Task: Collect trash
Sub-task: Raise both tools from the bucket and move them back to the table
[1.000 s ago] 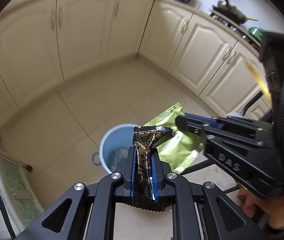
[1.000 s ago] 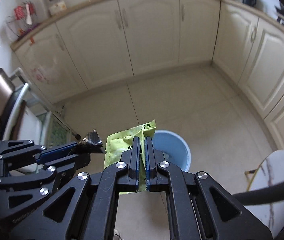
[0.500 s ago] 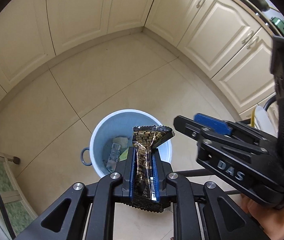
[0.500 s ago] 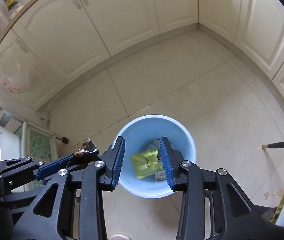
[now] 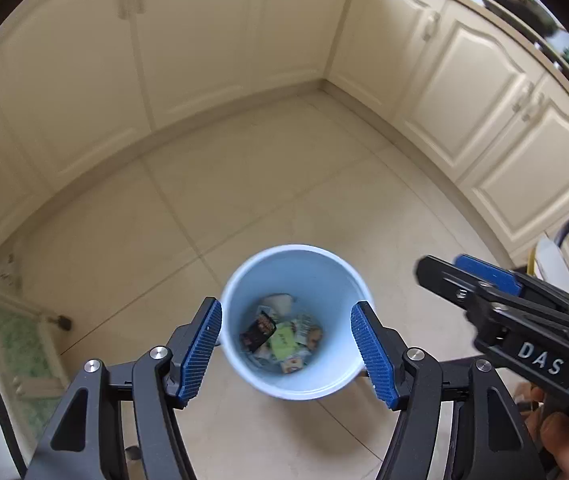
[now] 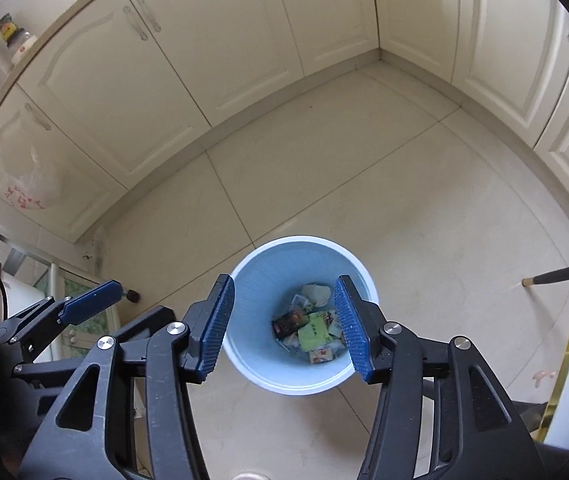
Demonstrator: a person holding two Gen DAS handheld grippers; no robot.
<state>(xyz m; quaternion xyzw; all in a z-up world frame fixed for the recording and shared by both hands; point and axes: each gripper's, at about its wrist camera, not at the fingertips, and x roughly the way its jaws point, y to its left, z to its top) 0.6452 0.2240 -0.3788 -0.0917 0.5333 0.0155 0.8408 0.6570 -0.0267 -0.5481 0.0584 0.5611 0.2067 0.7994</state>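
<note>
Nearest, the left tongs (image 5: 286,354) are spread wide and empty, having just let go of the black foil snack wrapper (image 5: 258,330); the right tongs (image 6: 284,324) gape too, their yellow-green snack packet (image 6: 312,330) released a moment earlier. Below, both pieces lie among other scraps in the bottom of the round light-blue plastic bin (image 6: 252,280). Beyond stretch the beige tiled floor (image 6: 344,168) and cream cabinets (image 6: 224,40). This drop looks complete; both tongs seem free to fetch more trash.

Soft daylight, fisheye-bent edges, left view blurred, perhaps motion.
</note>
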